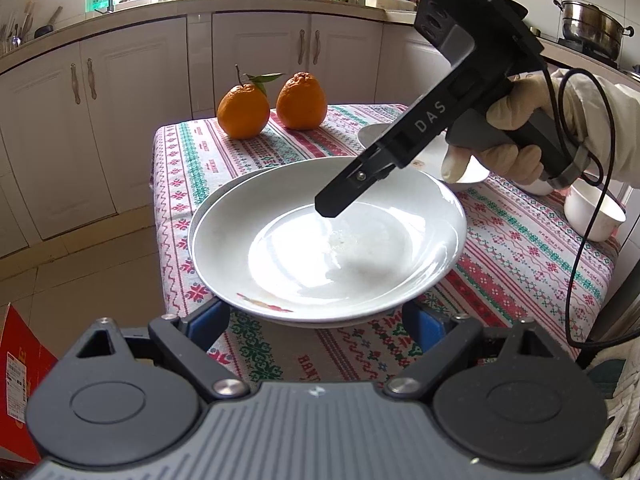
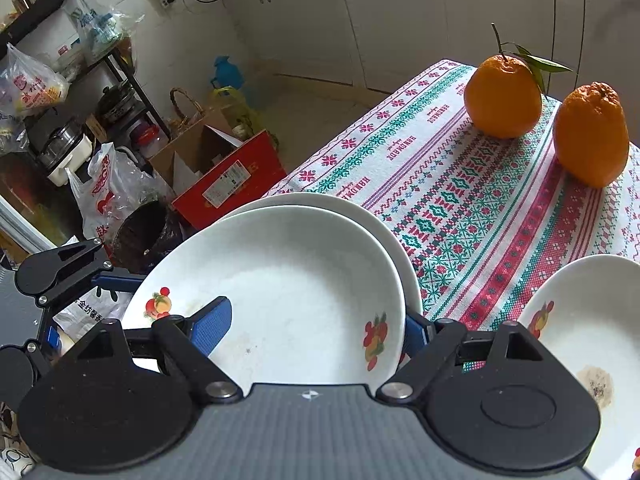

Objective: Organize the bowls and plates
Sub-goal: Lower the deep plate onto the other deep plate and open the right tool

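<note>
Near the left edge of the table [image 1: 520,248], two white plates sit stacked, the top plate [image 1: 328,240] slid a little off the bottom plate [image 2: 320,202]. A gloved hand [image 1: 516,128] holds the right gripper [image 2: 316,328] tilted down over them. Its jaws are wide, one blue pad [image 2: 214,322] over the top plate and the other by the rim; a firm grip cannot be told. The left gripper [image 1: 316,316] is wide too, its pads at the plate's near rim. Another plate [image 2: 588,344] lies near the right edge, beside a white bowl [image 1: 594,212]. Two oranges [image 1: 244,110] stand at the far edge.
</note>
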Action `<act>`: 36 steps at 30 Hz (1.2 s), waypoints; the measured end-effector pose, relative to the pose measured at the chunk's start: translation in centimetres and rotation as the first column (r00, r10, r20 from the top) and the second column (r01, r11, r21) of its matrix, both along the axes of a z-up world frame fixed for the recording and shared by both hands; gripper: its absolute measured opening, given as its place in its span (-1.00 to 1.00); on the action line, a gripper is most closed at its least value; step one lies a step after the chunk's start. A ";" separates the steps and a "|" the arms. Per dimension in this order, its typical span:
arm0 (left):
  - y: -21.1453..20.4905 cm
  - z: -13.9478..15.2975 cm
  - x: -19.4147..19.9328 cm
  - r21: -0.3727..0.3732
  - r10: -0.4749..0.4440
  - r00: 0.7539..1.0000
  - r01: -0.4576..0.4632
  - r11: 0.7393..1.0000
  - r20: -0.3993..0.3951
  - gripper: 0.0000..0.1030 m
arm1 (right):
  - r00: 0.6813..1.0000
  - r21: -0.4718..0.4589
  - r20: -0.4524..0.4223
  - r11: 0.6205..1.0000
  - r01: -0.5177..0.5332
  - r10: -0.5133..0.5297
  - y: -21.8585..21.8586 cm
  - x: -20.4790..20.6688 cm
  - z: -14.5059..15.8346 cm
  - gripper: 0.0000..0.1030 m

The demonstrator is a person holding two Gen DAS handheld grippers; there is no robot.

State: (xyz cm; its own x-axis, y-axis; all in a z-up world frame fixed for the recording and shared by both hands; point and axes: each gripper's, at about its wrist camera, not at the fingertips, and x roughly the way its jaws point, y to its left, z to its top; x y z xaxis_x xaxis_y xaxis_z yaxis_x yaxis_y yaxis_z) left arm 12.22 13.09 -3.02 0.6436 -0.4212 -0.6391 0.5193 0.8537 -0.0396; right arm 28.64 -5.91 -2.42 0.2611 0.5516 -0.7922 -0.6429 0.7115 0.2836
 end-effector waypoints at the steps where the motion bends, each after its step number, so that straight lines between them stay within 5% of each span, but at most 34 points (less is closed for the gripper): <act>1: 0.0 0.0 0.1 0.000 0.000 1.000 0.000 1.000 -0.001 0.80 | 1.000 0.000 0.000 1.000 0.003 -0.003 -0.1 -0.1 0.1 0.74; 19: 0.0 -0.3 0.1 0.006 -0.002 1.000 0.002 1.000 0.016 0.82 | 0.998 -0.020 0.023 0.998 0.060 -0.059 -1.0 -2.4 0.8 0.74; 36: 0.2 -0.3 0.2 0.001 -0.007 1.000 0.007 1.000 0.019 0.83 | 0.977 -0.125 0.182 0.982 0.138 -0.114 0.6 -6.0 0.3 0.75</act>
State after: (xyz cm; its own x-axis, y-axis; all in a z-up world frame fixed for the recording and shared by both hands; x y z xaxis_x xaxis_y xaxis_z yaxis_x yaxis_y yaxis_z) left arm 12.42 13.25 -3.30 0.6525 -0.4251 -0.6273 0.5259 0.8501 -0.0291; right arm 22.59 -5.32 -2.08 0.4617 0.3950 -0.7943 -0.5760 0.8144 0.0702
